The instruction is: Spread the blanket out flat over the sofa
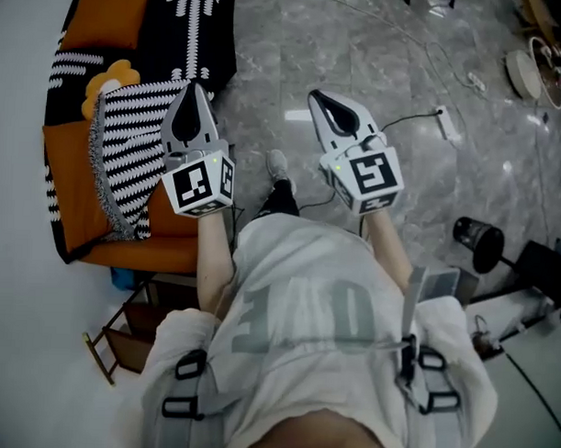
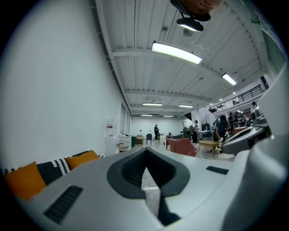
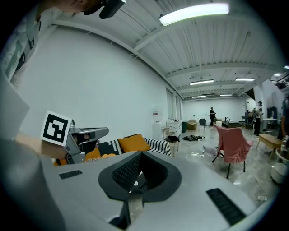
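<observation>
An orange sofa (image 1: 137, 250) stands along the white wall at the left of the head view. A black-and-white striped blanket (image 1: 127, 149) lies bunched on its seat, beside a yellow flower cushion (image 1: 113, 78) and a black patterned cover (image 1: 191, 32). My left gripper (image 1: 195, 89) is held in the air by the sofa's front edge, shut and empty. To its right, my right gripper (image 1: 320, 100) hangs over the floor, also shut with nothing in it. Neither touches the blanket. The right gripper view shows the left gripper (image 3: 86, 133) before the sofa's orange cushion (image 3: 131, 143).
Grey marble floor (image 1: 360, 56) spreads right of the sofa, crossed by cables and a power strip (image 1: 445, 123). A black round object (image 1: 477, 239) sits at the right. A wooden rack (image 1: 120, 337) stands beside the sofa's near end. A pink chair (image 3: 232, 146) and distant people fill the hall.
</observation>
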`<state>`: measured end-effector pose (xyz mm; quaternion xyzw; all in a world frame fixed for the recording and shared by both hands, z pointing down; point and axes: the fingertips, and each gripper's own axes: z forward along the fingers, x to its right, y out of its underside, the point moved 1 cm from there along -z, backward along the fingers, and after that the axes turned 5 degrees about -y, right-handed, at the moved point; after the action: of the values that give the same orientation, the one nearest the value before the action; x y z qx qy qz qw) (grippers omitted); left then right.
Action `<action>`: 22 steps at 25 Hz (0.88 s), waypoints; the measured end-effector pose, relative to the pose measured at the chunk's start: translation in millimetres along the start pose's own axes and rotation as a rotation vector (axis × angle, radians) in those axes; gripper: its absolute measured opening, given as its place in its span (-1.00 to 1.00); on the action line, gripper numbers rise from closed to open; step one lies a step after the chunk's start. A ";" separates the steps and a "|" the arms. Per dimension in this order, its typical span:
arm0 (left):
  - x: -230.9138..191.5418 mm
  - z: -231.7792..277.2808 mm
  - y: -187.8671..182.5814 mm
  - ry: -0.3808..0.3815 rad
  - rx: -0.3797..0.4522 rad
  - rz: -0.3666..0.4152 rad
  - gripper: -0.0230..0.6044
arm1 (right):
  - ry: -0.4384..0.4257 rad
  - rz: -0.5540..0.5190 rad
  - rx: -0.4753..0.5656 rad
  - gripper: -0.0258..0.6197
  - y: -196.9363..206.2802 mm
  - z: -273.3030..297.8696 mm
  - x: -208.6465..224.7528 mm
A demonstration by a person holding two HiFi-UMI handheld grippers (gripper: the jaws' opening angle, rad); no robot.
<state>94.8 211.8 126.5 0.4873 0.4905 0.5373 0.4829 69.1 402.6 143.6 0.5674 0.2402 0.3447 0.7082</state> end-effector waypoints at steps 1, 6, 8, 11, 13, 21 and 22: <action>-12.6 6.8 2.2 -0.015 -0.002 -0.006 -0.91 | -0.021 -0.004 -0.010 -0.90 -2.5 16.9 -5.0; -78.2 22.9 10.6 -0.110 -0.004 -0.024 -0.91 | -0.156 -0.017 -0.032 -0.90 -16.1 97.8 -40.5; -104.6 21.3 14.5 -0.162 -0.002 -0.043 -0.91 | -0.213 -0.031 -0.033 -0.90 -22.8 122.4 -58.2; -141.1 16.5 21.0 -0.238 -0.016 -0.035 -0.91 | -0.268 -0.064 -0.037 -0.90 -30.7 155.4 -76.3; -162.4 11.9 21.1 -0.288 -0.014 -0.041 -0.91 | -0.291 -0.086 -0.045 -0.90 -33.9 175.7 -83.1; -232.4 -20.6 20.3 -0.530 -0.002 -0.073 -0.91 | -0.503 -0.221 -0.054 -0.90 -63.9 237.5 -144.2; -236.4 -25.0 20.4 -0.555 0.001 -0.080 -0.91 | -0.534 -0.240 -0.054 -0.90 -66.8 242.8 -152.2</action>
<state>82.9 -26.4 134.0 0.5963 0.3586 0.3634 0.6196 162.6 124.0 129.6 0.5866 0.1014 0.1032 0.7969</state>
